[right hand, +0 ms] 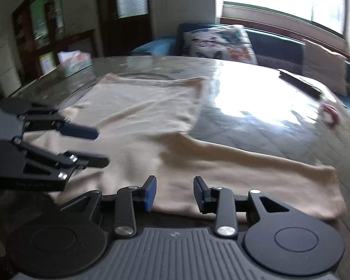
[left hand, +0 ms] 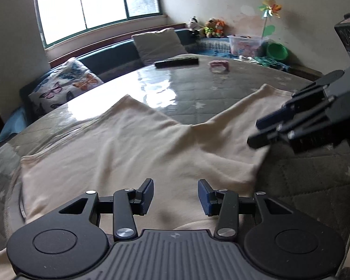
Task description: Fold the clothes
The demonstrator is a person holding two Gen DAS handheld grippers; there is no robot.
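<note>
Presently: cream garment [left hand: 137, 144] spread flat on glossy quilted worktop [left hand: 175, 86], two legs forking toward the far side. Left tongs [left hand: 175, 197] released, pads apart, poised over near hem, gripping nothing. Right tongs [right hand: 174, 192] likewise released, above near edge of cloth. Dark remote [left hand: 176, 62] and pink object [left hand: 218, 65] well apart on far worktop. Butterfly cushion [left hand: 65, 84] beyond rim.

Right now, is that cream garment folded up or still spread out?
Spread out. The cream garment lies flat in one layer on the round table, its two leg-like parts splayed apart, lightly wrinkled.
</note>
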